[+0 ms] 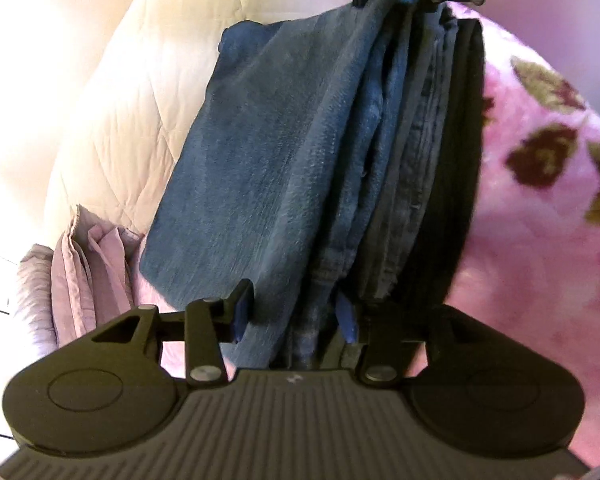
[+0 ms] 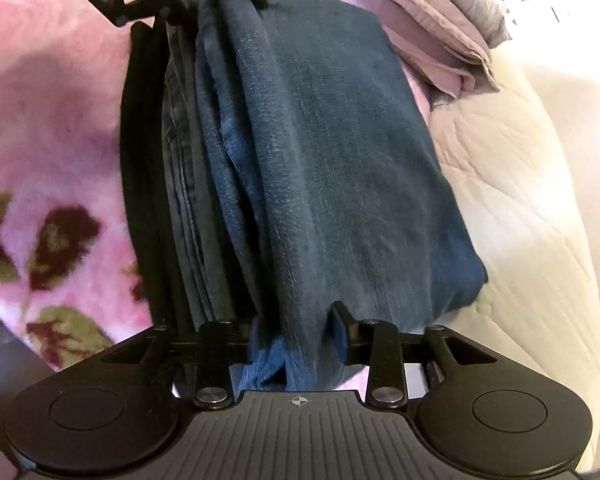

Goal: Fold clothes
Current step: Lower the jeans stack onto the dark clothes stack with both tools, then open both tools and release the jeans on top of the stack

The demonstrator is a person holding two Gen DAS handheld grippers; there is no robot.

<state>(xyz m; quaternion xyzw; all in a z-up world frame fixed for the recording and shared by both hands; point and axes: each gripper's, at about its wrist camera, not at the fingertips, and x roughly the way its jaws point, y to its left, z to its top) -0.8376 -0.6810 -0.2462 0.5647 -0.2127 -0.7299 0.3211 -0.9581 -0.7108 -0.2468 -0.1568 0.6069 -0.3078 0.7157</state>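
Soft bedding fills the background: a fuzzy pink blanket with dark flowers (image 1: pixel 540 152) on one side and a cream quilted bedcover (image 1: pixel 112 128) on the other. Between them sits a pile of folded dark clothes (image 1: pixel 432 152), black and grey-blue, with a soft teal-blue fleece cloth (image 1: pixel 268 160) folded on top. A folded lilac sheet (image 2: pixel 428 28) lies close by on the quilt. The left gripper (image 1: pixel 294 316) is at one end of the blue cloth and the right gripper (image 2: pixel 296 340) is at the other end, so the two face each other along it. Each gripper has the bunched end of the blue cloth between its blue pads. The left gripper looks closed on the cloth. The right gripper has cloth between its pads too, but I cannot tell if it is pressing or letting go. Holding both ends like this probably keeps the folded cloth tidy while it is laid on the pile. I think the fold is nearly done.
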